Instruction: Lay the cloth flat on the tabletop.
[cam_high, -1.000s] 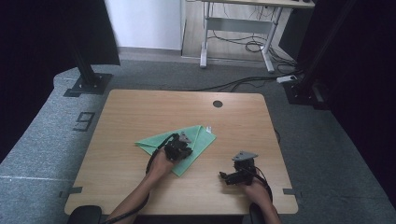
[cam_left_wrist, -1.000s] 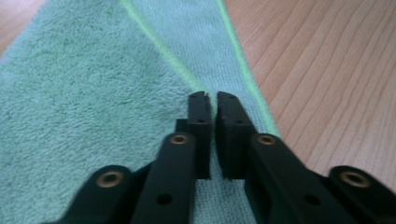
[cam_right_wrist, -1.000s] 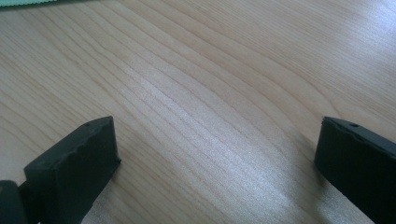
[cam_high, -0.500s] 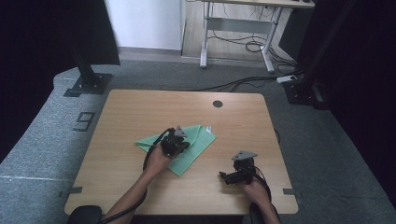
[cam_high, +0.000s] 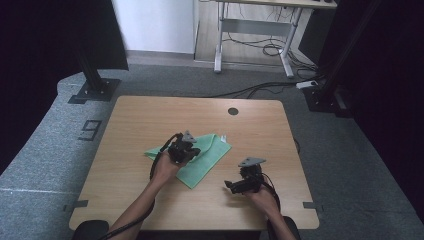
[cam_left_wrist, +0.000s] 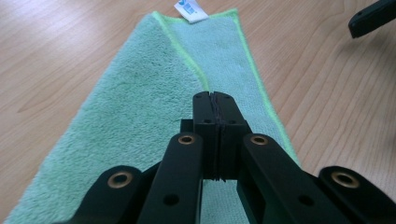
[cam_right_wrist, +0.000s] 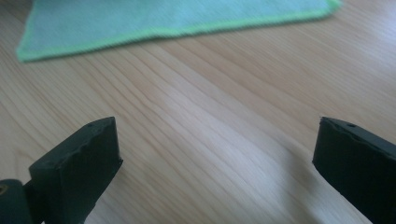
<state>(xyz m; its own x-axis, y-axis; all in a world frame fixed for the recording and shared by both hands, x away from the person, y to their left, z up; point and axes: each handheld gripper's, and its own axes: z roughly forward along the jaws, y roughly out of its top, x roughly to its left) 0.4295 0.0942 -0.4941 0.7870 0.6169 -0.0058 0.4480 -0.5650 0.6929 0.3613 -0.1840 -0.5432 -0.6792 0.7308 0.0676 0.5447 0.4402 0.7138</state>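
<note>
Green cloth (cam_high: 192, 158) lies folded mid-table. Left gripper (cam_left_wrist: 215, 100) sits over it, jaws pressed together, whether pinching the fold can't be told. Right gripper (cam_right_wrist: 215, 154) wide apart over bare table (cam_high: 150, 120), cloth just beyond

Green cloth (cam_left_wrist: 140, 107) on light wood counter (cam_high: 150, 120)

The cloth is mint green with a brighter lime hem and a white tag (cam_left_wrist: 190, 11) printed blue; both tools (cam_left_wrist: 215, 100) are black; the counter shows pale grain.
</note>
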